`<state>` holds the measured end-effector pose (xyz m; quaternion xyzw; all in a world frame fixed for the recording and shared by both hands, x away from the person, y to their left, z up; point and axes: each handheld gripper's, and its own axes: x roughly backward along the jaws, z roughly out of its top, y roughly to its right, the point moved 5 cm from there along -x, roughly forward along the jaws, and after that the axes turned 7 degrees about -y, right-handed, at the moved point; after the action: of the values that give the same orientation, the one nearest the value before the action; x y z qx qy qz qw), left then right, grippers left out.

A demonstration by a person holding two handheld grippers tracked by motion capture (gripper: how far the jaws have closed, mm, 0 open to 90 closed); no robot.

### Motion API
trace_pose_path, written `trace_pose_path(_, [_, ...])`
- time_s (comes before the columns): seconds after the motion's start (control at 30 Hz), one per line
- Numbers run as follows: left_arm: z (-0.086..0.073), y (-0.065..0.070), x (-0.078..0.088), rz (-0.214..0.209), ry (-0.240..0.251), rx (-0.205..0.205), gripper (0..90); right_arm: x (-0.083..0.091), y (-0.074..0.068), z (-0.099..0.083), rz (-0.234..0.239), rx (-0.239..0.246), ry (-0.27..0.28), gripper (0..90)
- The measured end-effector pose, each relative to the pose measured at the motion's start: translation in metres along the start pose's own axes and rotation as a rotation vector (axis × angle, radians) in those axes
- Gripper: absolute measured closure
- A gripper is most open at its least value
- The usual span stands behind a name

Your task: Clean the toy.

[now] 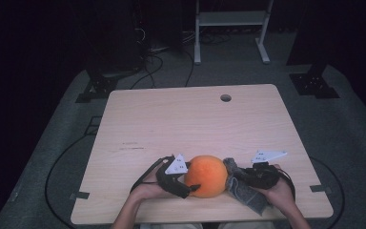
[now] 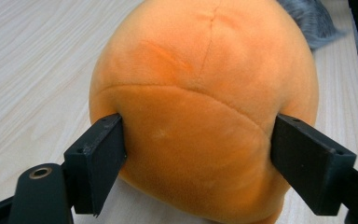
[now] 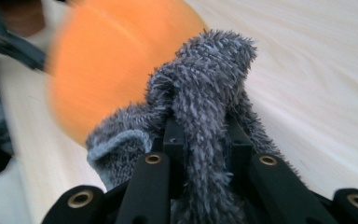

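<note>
At the near edge of the table (image 1: 138, 119), the person's two hands met around a plush ball (image 1: 206, 175), which sat on the wood close to that edge, between the two grippers. The left gripper (image 1: 187, 187) clamped the ball from its left side, its two black jaws pressed into the soft orange fabric on either flank, as the left gripper view showed with the ball (image 2: 205, 112) bulging between them. The right gripper (image 1: 248, 177) was closed tight on a grey cloth (image 1: 248, 191), and in the right gripper view the cloth (image 3: 205, 107) stood bunched up out of the pinched jaws, its tip touching or nearly touching the ball's right side. The likeliest trouble from here lay in the ball's give: the jaws dented a stuffed surface rather than gripping anything firm, so a push from the cloth could have rolled or squeezed the ball out of the hold and off the near edge. The cloth, held only by a fold, could also have slipped through the jaws if it dragged on the plush. The ball was round, seamed in curved panels, with a short velvety nap; the cloth was shaggy, with long loose fibres and a hemmed border. The table was pale wood grain, smooth and flat, with a round cable hole (image 1: 226, 98) near its far edge. Beyond it lay grey carpet with dark cables and the legs of a white stand (image 1: 231, 28).
</note>
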<state>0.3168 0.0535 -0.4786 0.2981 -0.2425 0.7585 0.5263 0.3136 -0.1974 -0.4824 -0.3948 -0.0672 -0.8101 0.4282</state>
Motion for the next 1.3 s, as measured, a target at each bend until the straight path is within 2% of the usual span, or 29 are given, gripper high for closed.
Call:
trace_pose_path(0.03, [-0.001, 0.0, 0.0, -0.002, -0.001, 0.002, 19.3, 0.004, -0.002, 0.001, 0.016, -0.004, 0.023, 75.2])
trace_pose_path(0.1, [-0.001, 0.0, 0.0, -0.005, 0.0, 0.006, 19.4, 0.01, -0.011, 0.009, 0.046, 0.02, 0.071, 75.0])
trace_pose_path(0.13, [-0.001, 0.0, 0.0, -0.004, -0.002, 0.006, 19.4, 0.013, -0.018, 0.015, 0.062, 0.05, 0.099, 74.9])
trace_pose_path(0.23, [-0.002, 0.0, 0.0, -0.005, 0.002, 0.004, 19.3, 0.006, -0.024, 0.018, 0.058, 0.083, 0.078, 74.6])
trace_pose_path(0.3, [-0.001, 0.0, -0.001, -0.008, 0.005, 0.006, 19.3, 0.002, -0.019, 0.014, 0.061, 0.066, 0.061, 74.6])
trace_pose_path(0.4, [-0.001, 0.0, 0.0, -0.007, 0.003, 0.003, 19.3, 0.002, -0.012, 0.009, 0.029, 0.048, 0.027, 74.6])
trace_pose_path(0.57, [-0.002, 0.0, 0.0, -0.009, -0.004, -0.002, 19.2, 0.007, -0.017, 0.015, 0.026, 0.05, 0.074, 74.6])
trace_pose_path(0.63, [-0.003, 0.001, 0.001, -0.01, -0.013, -0.01, 19.2, 0.009, -0.021, 0.02, 0.048, 0.054, 0.102, 74.6])
trace_pose_path(0.77, [0.001, -0.001, 0.004, -0.022, -0.008, -0.016, 17.7, 0.006, -0.022, 0.019, 0.046, 0.063, 0.091, 74.6])
trace_pose_path(0.87, [0.011, -0.004, 0.011, -0.04, 0.058, 0.014, 13.4, 0.007, -0.018, 0.017, 0.035, 0.062, 0.085, 74.5])
trace_pose_path(0.9, [0.015, -0.006, 0.012, -0.031, 0.079, 0.046, 12.3, 0.007, -0.017, 0.017, 0.037, 0.059, 0.086, 74.5])
trace_pose_path(0.97, [0.017, -0.008, 0.006, -0.013, 0.063, 0.074, 6.3, 0.007, -0.016, 0.016, 0.047, 0.051, 0.089, 74.5])
trace_pose_path(1.0, [0.017, -0.008, 0.002, -0.022, 0.042, 0.091, 3.1, 0.007, -0.016, 0.016, 0.044, 0.053, 0.087, 74.5])
trace_pose_path(1.03, [0.015, -0.009, -0.004, -0.056, 0.013, 0.12, 1.7, 0.006, -0.016, 0.015, 0.043, 0.058, 0.085, 74.4])
trace_pose_path(1.1, [0.014, -0.009, -0.008, -0.075, 0.0, 0.144, 0.7, 0.006, -0.015, 0.015, 0.045, 0.055, 0.078, 74.5])
trace_pose_path(1.17, [0.013, -0.007, -0.006, -0.073, 0.014, 0.119, 7.4, 0.006, -0.015, 0.014, 0.044, 0.052, 0.075, 74.5])
trace_pose_path(1.23, [0.014, -0.004, -0.003, -0.039, 0.021, 0.076, 16.5, 0.006, -0.015, 0.014, 0.046, 0.049, 0.075, 74.5])
trace_pose_path(1.3, [0.017, -0.001, 0.0, -0.004, 0.049, 0.039, 24.0, 0.006, -0.014, 0.014, 0.042, 0.044, 0.075, 74.5])
